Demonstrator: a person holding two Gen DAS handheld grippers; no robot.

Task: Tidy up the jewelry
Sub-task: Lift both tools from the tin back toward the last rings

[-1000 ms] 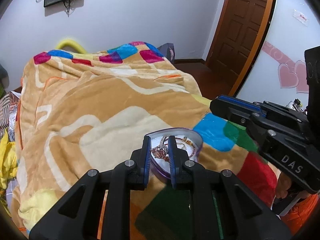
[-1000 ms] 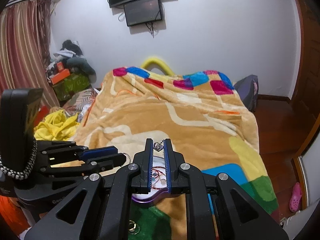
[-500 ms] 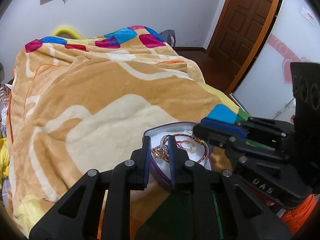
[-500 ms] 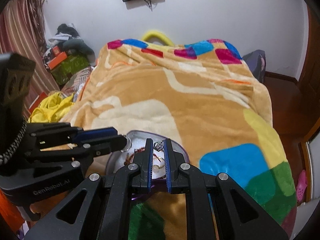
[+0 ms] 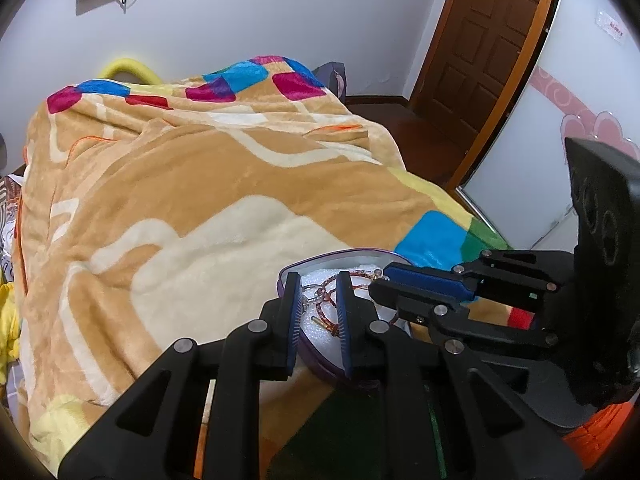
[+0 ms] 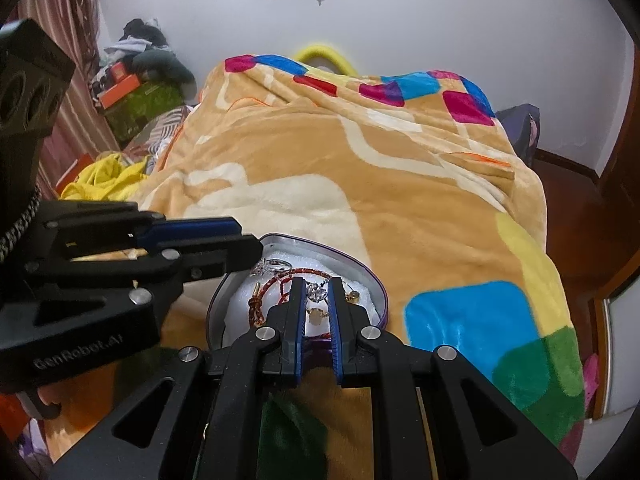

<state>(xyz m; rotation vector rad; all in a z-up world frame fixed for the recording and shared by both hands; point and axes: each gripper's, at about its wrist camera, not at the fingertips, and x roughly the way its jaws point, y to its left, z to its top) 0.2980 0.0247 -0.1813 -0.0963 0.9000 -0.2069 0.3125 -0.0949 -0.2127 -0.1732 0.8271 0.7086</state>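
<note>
A purple-rimmed, heart-shaped tin [image 6: 372, 280] lay open, white-lined, just beyond the fingertips. Inside lay a red braided bracelet [image 6: 266, 294] left of the fingers, a silver piece [image 6: 316, 292], possibly a ring, between them.

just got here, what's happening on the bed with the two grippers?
A person is sorting jewelry into a heart-shaped tin on the blanket. The right hand-held gripper is over the tin, shut on a small silver piece. The left hand-held gripper pinches a silver ring piece at the tin's edge. A red braided cord and a gold ring lie inside.
</note>
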